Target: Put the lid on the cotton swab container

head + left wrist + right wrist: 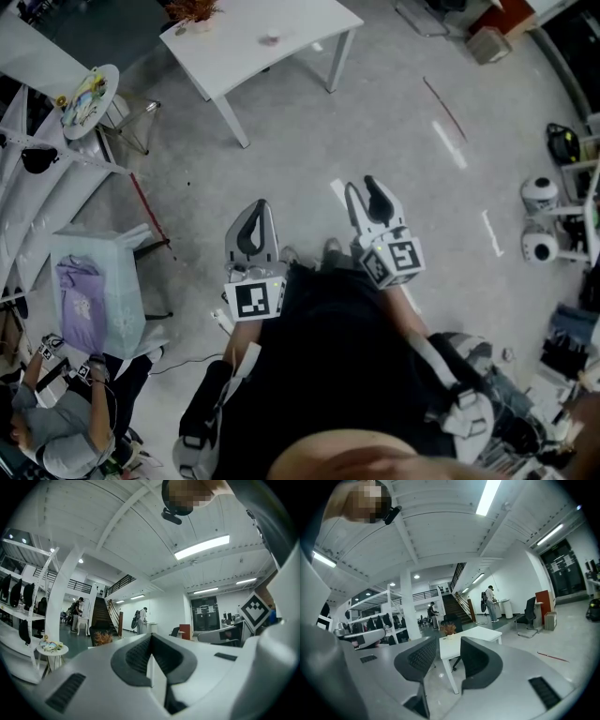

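A white table [246, 45] stands across the floor ahead of me, with a small pale object [271, 38] on its top that is too small to identify. A dried plant [192, 11] sits at the table's far corner. Both grippers are held level in front of the person, well short of the table. My left gripper [260, 208] is shut with nothing in it; in the left gripper view [151, 640] its jaws meet. My right gripper [364, 189] stands open and empty; the right gripper view [449, 645] shows the table [474, 634] and plant [449, 629] through the gap.
A round side table [89, 97] with colourful items stands at the left, below it a chair with a purple bag [82, 300]. A seated person [56, 427] is at bottom left. White robots [541, 220] and equipment line the right. A cardboard box [489, 44] lies at the far right.
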Tool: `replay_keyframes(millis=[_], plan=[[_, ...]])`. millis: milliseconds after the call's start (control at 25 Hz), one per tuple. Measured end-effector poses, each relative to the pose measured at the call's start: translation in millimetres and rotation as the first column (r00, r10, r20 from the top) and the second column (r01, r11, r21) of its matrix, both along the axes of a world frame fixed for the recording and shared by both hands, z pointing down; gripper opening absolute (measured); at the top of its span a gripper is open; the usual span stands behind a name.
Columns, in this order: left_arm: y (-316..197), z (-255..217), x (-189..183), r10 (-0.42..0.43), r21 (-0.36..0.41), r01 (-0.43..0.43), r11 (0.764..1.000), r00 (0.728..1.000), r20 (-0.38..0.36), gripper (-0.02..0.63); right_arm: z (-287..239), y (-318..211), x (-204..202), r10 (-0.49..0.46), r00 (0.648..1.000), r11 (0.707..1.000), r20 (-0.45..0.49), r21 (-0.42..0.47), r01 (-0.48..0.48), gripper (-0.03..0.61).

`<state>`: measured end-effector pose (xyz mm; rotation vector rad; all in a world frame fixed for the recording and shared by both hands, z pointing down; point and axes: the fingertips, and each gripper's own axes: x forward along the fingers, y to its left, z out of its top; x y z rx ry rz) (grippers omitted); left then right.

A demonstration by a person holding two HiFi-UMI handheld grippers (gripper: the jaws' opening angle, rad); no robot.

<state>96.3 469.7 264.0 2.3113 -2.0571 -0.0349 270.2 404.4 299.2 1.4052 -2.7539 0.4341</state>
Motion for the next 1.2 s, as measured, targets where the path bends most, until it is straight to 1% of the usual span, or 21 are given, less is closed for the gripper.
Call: replay_keyframes(millis=[160, 320, 480, 640, 920, 1080, 1200], plan=[[1, 13, -20, 0.018, -0.005, -0.018, 1.000, 1.000, 0.004, 0.003, 6, 3, -21, 0.017, 1.000, 1.000, 0.011, 0.000, -0.017, 0.140], [-5, 21, -31, 0.024, -0.015, -0.024, 1.000, 1.000, -0.010, 0.003, 8, -5, -26, 0.040, 0.999, 0.999, 0.002, -0.006, -0.040, 0.140], [-27, 28, -39, 0.025, -0.024, -0.025, 0.999, 1.000, 0.002, 0.003, 7, -29, -32, 0.045, 0.999, 0.999, 0.008, 0.001, -0.045, 0.140], [-57, 31, -46, 0.029, -0.035, -0.029, 0.999, 1.000, 0.007, 0.003, 12, -64, -40, 0.041, 0.999, 0.999, 0.010, -0.009, -0.041, 0.140], [-152, 29, -69, 0.011, -0.026, -0.010, 1.000, 0.999, 0.039, 0.003, 12, -164, -70, 0.005, 0.999, 1.000, 0.032, -0.003, -0.005, 0.140], [-220, 31, -89, -0.005, -0.041, 0.007, 0.999, 0.999, 0.043, 0.003, 11, -235, -93, -0.012, 0.999, 1.000, 0.038, -0.005, 0.012, 0.140], [-274, 34, -96, -0.015, -0.053, 0.019, 0.998, 0.998, 0.063, 0.003, 13, -290, -106, -0.033, 0.999, 0.999, 0.025, 0.001, 0.033, 0.140]])
